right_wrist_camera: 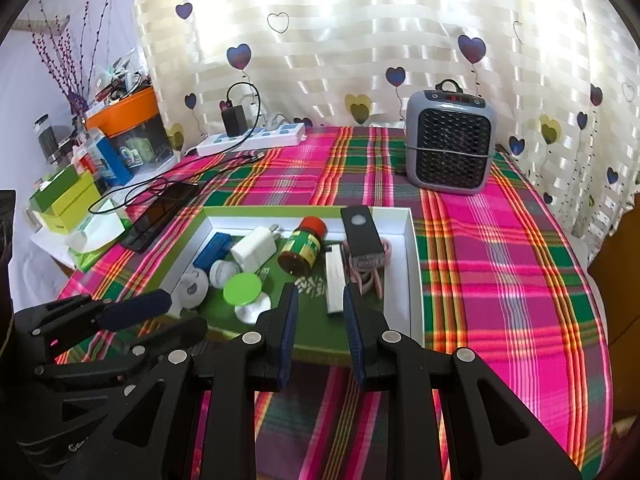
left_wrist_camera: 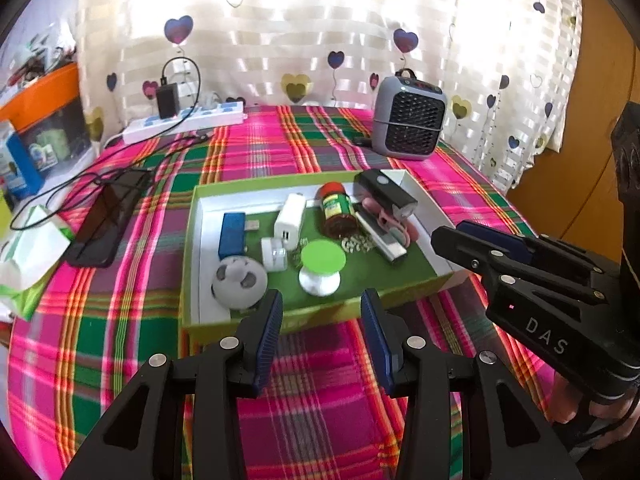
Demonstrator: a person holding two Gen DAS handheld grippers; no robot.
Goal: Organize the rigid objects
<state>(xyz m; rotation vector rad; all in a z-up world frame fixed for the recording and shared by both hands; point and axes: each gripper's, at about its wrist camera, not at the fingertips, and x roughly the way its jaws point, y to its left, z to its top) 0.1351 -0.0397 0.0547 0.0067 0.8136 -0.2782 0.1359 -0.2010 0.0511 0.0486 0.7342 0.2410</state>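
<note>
A shallow green-rimmed box (left_wrist_camera: 192, 256) (right_wrist_camera: 416, 264) on the plaid tablecloth holds several small items: a blue USB block (left_wrist_camera: 232, 234), a white charger (left_wrist_camera: 290, 218) (right_wrist_camera: 256, 249), a red-capped bottle (left_wrist_camera: 335, 210) (right_wrist_camera: 305, 246) lying down, a black bike light (left_wrist_camera: 386, 192) (right_wrist_camera: 362, 236), a silver bar (right_wrist_camera: 334, 282), a green-topped holder (left_wrist_camera: 322, 258) (right_wrist_camera: 242, 290) and a toy football (left_wrist_camera: 239, 282). My left gripper (left_wrist_camera: 322, 306) is open and empty at the box's near edge. My right gripper (right_wrist_camera: 320, 300) is open and empty over the near edge, by the silver bar.
A grey fan heater (left_wrist_camera: 408, 118) (right_wrist_camera: 450, 142) stands behind the box. A white power strip (left_wrist_camera: 184, 122) (right_wrist_camera: 252, 140) with a black adapter, cables and a dark phone (left_wrist_camera: 108, 216) (right_wrist_camera: 160, 212) lie at the left. Tissue pack (left_wrist_camera: 28, 256) and storage boxes (right_wrist_camera: 64, 200) sit at the left edge.
</note>
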